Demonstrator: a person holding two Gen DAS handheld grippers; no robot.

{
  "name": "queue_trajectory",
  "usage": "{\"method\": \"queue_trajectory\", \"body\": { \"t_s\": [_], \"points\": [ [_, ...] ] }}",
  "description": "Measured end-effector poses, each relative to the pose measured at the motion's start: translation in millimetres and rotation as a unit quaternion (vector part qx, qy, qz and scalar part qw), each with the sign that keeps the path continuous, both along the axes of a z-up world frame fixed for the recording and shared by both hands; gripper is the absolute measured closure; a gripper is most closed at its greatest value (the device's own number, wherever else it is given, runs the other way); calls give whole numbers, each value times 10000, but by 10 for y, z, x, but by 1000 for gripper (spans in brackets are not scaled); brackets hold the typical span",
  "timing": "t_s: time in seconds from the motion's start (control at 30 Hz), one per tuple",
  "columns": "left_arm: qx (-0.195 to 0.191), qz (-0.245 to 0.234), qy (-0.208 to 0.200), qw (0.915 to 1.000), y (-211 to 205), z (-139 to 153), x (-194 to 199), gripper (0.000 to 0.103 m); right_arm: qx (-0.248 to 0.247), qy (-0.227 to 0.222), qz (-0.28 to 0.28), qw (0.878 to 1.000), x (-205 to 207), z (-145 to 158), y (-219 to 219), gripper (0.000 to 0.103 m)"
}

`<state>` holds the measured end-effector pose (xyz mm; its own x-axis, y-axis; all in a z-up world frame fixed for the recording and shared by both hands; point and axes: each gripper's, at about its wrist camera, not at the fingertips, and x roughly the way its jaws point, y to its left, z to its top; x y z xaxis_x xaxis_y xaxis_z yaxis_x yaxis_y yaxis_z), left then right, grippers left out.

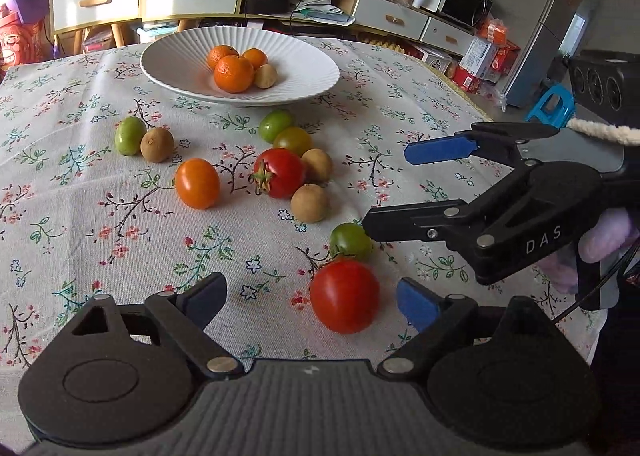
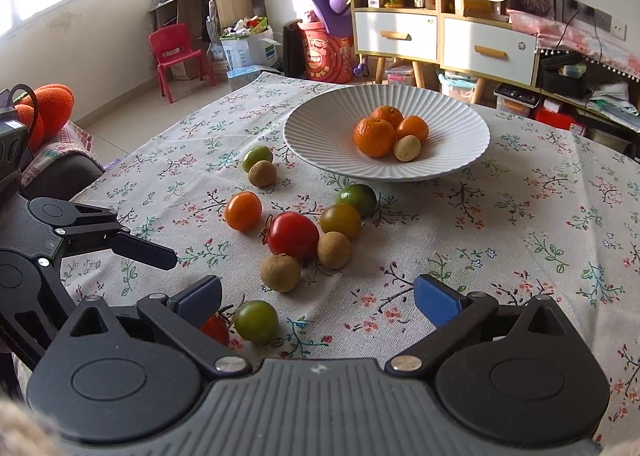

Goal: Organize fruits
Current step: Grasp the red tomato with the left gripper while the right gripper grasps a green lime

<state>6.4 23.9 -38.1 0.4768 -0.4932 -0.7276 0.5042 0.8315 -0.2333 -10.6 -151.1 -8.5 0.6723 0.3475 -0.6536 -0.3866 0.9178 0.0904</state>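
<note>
A white ribbed bowl at the far side holds three mandarins and a small brown fruit. Loose tomatoes and brown fruits lie on the floral cloth in front of it. My left gripper is open low over the cloth, and a red tomato sits between its fingers, nearer the right pad, with neither pad touching it. My right gripper is open wide. A green tomato lies just inside its left finger, untouched as far as I can see.
Between bowl and grippers lie a stemmed red tomato, an orange tomato, green ones and several brown fruits. The table's right edge drops to boxes and cabinets. A red chair stands beyond the left edge.
</note>
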Motion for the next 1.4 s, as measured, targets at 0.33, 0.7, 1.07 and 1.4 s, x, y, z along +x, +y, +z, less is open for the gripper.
{"method": "queue_trajectory", "body": {
  "t_s": [0.33,0.7,1.07,1.4],
  "points": [
    [-171,-236,223,9993,-71,5,-6,70,-19,153,107,9998,-6,-55,48,2],
    [107,175,-192,9996,123,188,44,71,-84,136,171,9997,10,-42,63,10],
    [283,440,-10,9986,194,52,147,71,-456,49,580,9973,-69,-54,242,41],
    [450,392,95,9982,162,46,140,70,-552,285,805,9948,-103,-95,312,68]
  ]
}}
